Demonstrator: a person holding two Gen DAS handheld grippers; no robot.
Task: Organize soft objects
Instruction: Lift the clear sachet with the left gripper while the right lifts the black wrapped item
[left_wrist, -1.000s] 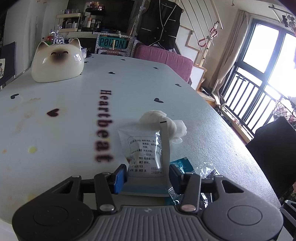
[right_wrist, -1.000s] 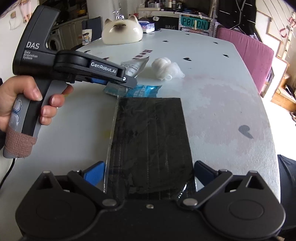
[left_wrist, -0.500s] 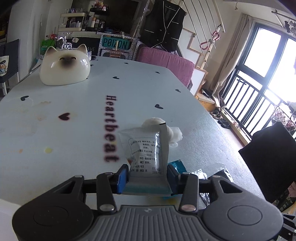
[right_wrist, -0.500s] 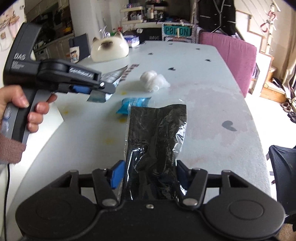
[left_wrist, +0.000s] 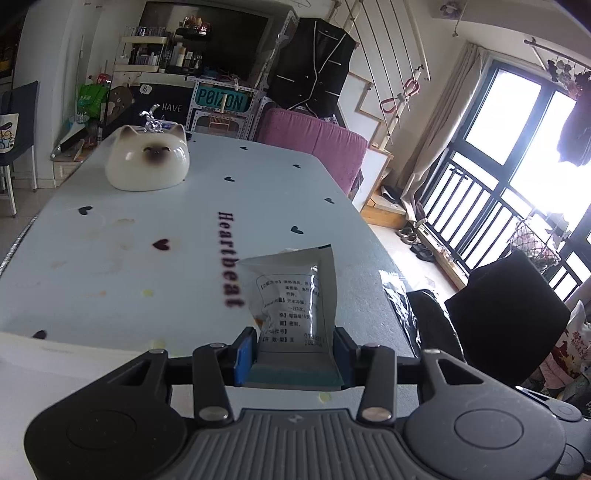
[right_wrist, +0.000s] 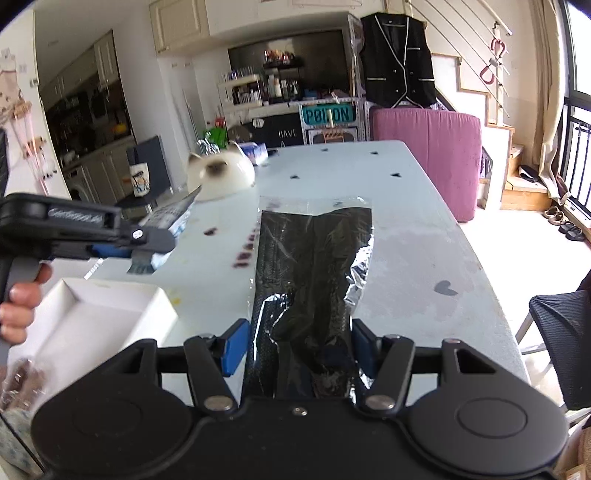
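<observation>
left gripper (left_wrist: 294, 357): closed on the bottom edge of a white sachet (left_wrist: 291, 302); sachet stands up between the fingers, off the table (left_wrist: 110, 258).
right gripper (right_wrist: 295, 349): closed on one end of a black mask pack (right_wrist: 314, 266); pack sticks forward above the table, far end free.
white box (right_wrist: 92, 314): open, on the near left table edge, below the left gripper as seen from the right wrist; likely the drop spot.
sachet handling: light, soft fill, crinkly film, probably a bit slick; hold by the flat sealed edge as now, not the puffy middle.
mask pack handling: very light, floppy, glossy wrap that buckles and could slip; pinched narrow at the end, so it creases. A hold nearer the middle would droop less.
change from earlier: a second ago both items lay on the table with the right fingers wide apart around the mask pack; now both are gripped and lifted. Cotton wad and blue packet have dropped out of both views; the white box has come into the right view.
cat ornament (left_wrist: 147, 162): far end of the table, untouched.
risk: film sliding out of the pads during the carry.
</observation>
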